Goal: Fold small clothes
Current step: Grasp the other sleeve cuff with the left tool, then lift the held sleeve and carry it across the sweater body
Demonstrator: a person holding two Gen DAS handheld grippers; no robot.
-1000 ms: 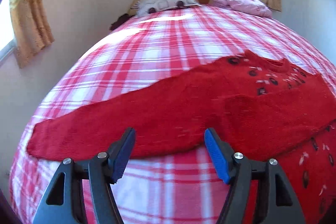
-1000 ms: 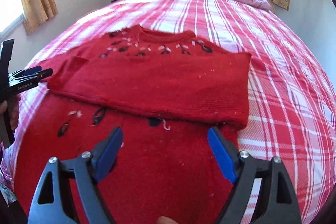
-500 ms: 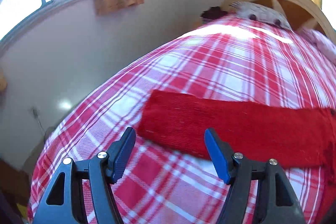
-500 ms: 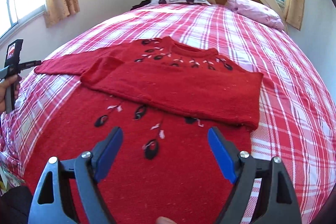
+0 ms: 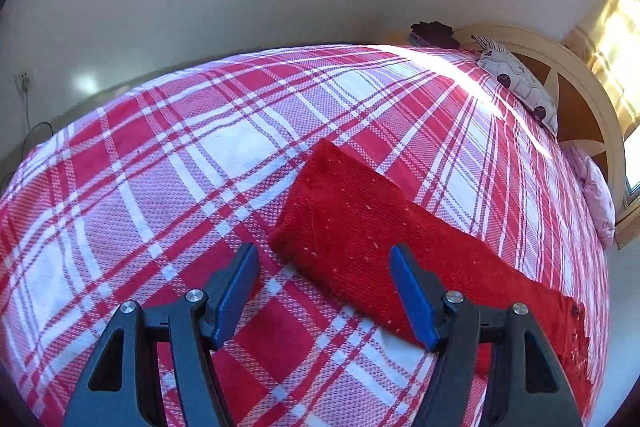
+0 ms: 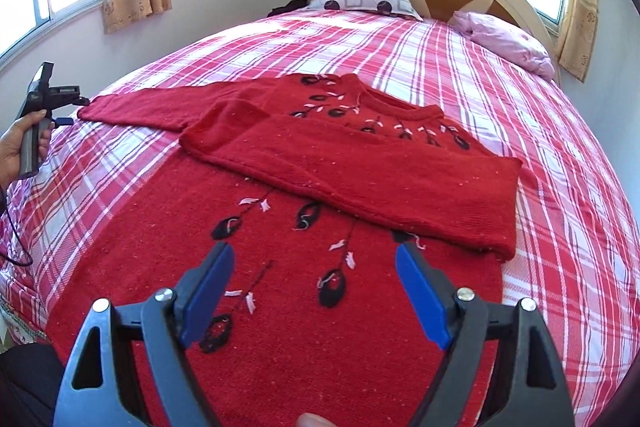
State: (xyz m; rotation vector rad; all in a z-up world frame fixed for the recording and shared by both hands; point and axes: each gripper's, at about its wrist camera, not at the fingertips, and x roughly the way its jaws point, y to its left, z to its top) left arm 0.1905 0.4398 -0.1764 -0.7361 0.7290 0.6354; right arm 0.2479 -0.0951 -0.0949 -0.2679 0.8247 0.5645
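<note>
The red knitted sweater with black embroidery [image 6: 360, 179] lies flat on the plaid bed [image 6: 560, 155]. It looks soft and limp; grip the outstretched sleeve cuff [image 5: 336, 211]. Left claw [image 5: 322, 291] and right claw [image 6: 314, 291] stand apart, empty.

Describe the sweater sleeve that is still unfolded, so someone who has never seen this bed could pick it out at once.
Start at the bed with the red and white plaid cover; a red knitted sweater with black embroidered flowers lies across its near end. One sleeve is folded over the chest. The unfolded sleeve is the plain red strip that stretches flat onto the plaid, its cuff just ahead of the open left gripper.
</note>
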